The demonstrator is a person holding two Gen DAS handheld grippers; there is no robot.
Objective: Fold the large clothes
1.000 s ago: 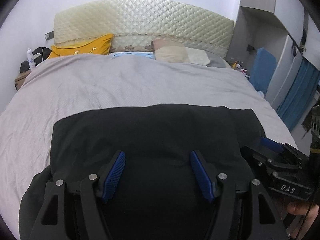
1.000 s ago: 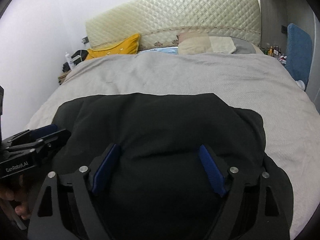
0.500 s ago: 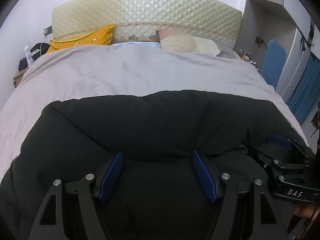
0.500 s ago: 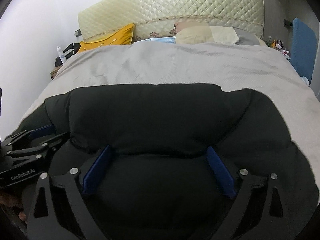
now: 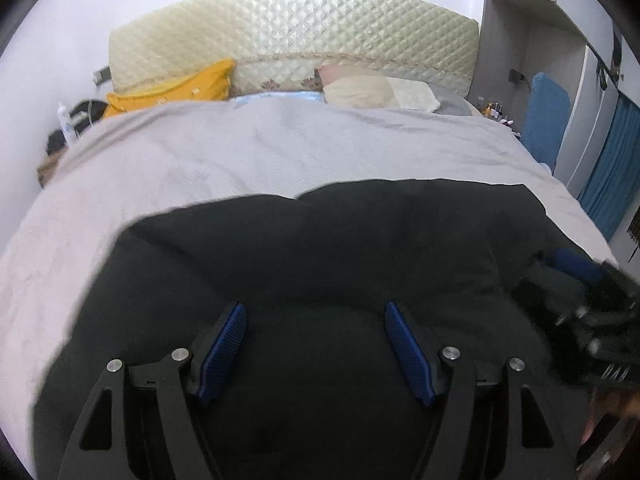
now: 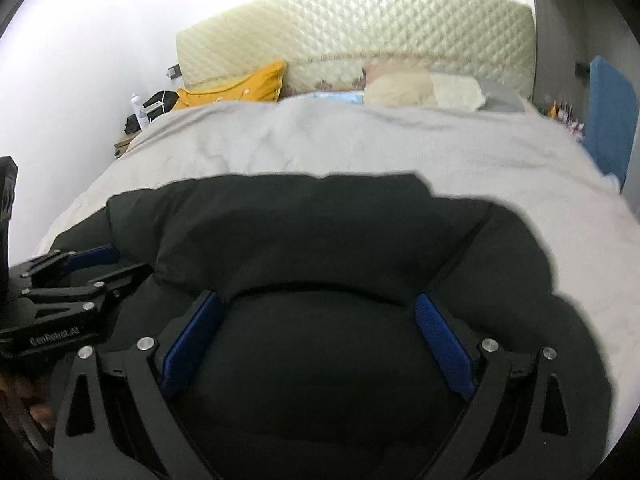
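Observation:
A large black padded garment [image 5: 320, 248] lies on the grey bedspread [image 5: 240, 152] and fills the lower half of both views; it also shows in the right wrist view [image 6: 320, 232]. My left gripper [image 5: 316, 312] is open, its blue pads wide apart, with bulging black fabric between and under them. My right gripper [image 6: 318, 300] is open in the same way over the garment. The right gripper shows blurred at the right edge of the left wrist view [image 5: 576, 280]. The left gripper shows at the left edge of the right wrist view [image 6: 92, 264].
A cream quilted headboard [image 5: 296, 36] stands at the far end with a yellow pillow [image 5: 180, 88] and beige pillows [image 5: 372, 92]. A nightstand with bottles [image 6: 136, 124] is at the left. A blue chair back [image 5: 544, 116] and blue curtain [image 5: 608, 184] stand at the right.
Both grippers have moved forward and up the bed with the garment bulging between the jaws; the garment's far edge has shifted toward the headboard. Both views are motion-blurred now.

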